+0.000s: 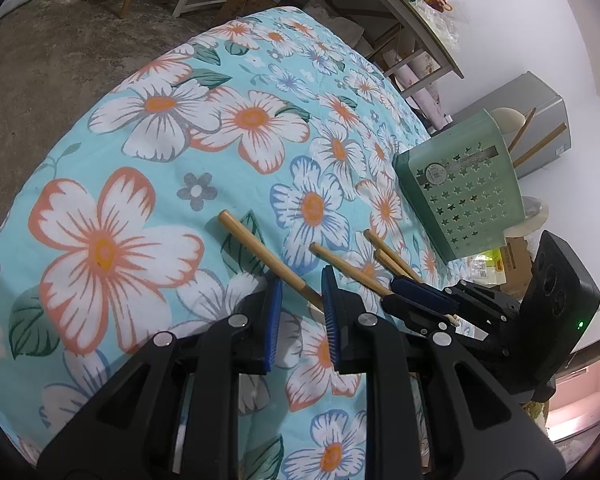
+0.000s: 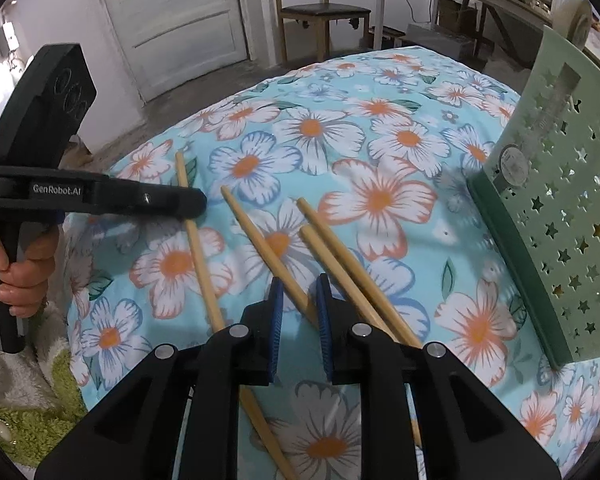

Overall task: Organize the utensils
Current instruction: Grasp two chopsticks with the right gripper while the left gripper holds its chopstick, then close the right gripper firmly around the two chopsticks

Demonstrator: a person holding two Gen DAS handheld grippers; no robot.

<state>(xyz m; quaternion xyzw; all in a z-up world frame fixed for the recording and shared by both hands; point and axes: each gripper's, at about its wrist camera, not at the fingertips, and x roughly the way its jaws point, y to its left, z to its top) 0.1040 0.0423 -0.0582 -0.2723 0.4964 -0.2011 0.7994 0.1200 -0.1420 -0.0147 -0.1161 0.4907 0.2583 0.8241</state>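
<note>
Several bamboo chopsticks lie on the floral cloth (image 1: pixel 148 184). In the left wrist view my left gripper (image 1: pixel 302 300) is open, with one chopstick (image 1: pixel 266 258) running between its fingers. My right gripper (image 1: pixel 416 288) sits to its right over the other chopsticks (image 1: pixel 352 268). In the right wrist view my right gripper (image 2: pixel 298 304) is open around the end of a chopstick (image 2: pixel 268 252); two more (image 2: pixel 340 260) lie just right of it. The left gripper (image 2: pixel 196 202) hovers over the leftmost chopstick (image 2: pixel 202 264). A green star-punched utensil holder (image 1: pixel 464 188) stands at the right (image 2: pixel 560 200).
The holder has a spoon (image 1: pixel 508 118) and chopsticks (image 1: pixel 538 146) sticking out of it. A wooden chair (image 2: pixel 320 12), a door (image 2: pixel 172 20) and a long table (image 1: pixel 400 8) stand beyond the cloth's edge. A green rug (image 2: pixel 32 408) lies at the lower left.
</note>
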